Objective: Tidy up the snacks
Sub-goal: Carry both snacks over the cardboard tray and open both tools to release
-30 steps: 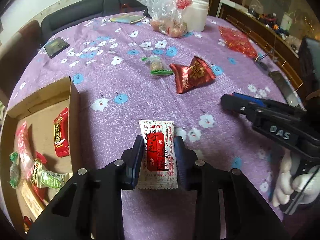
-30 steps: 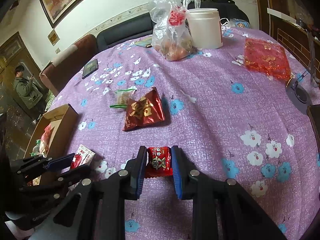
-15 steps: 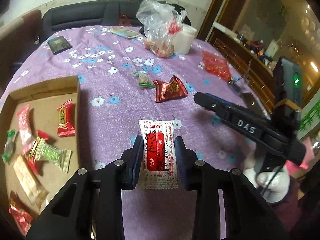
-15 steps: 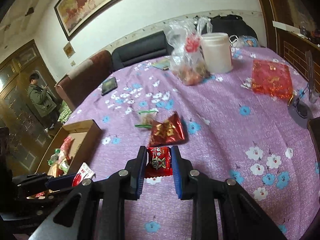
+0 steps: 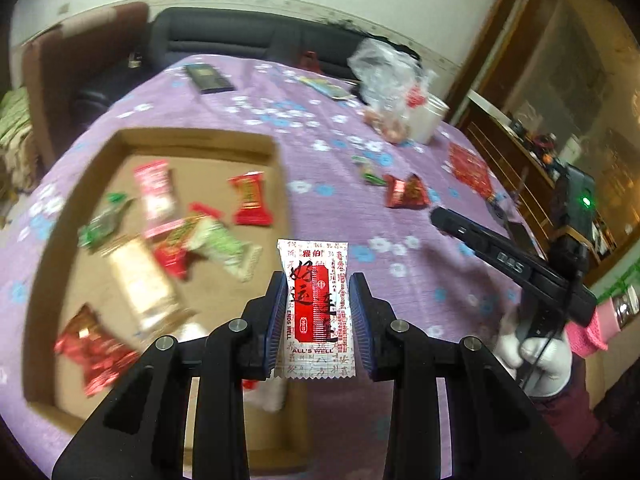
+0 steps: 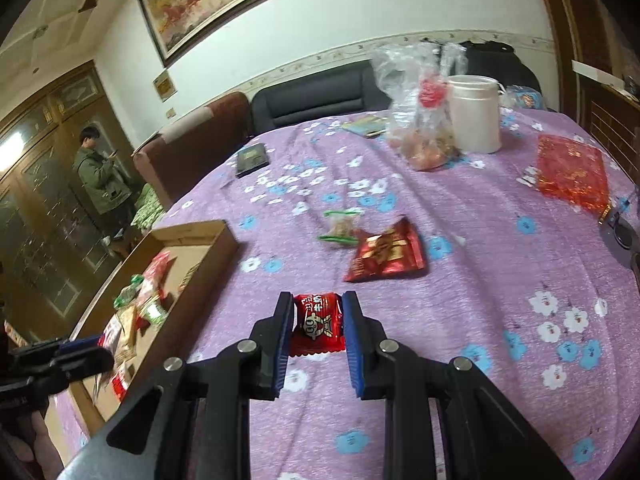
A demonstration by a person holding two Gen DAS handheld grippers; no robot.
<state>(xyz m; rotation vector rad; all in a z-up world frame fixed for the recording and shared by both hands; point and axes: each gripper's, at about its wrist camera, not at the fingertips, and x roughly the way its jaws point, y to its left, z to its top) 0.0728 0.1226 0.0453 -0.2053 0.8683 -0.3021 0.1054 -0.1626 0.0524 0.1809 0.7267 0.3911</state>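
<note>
Box (image 5: 276,148) lies just ahead and left of my left gripper (image 5: 318,312), which clamps the white sachet (image 5: 316,308) upright over its near right corner, while my right gripper (image 6: 316,326), clenched on a red candy (image 6: 318,322), hangs farther off over the cloth (image 6: 480,240).

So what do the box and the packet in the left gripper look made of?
The box looks like plain brown cardboard: matte, with raw cut walls. The white-and-red packet in the left gripper seems thin printed plastic film, judging by its crimped, serrated bottom edge; paper cannot be ruled out.
</note>
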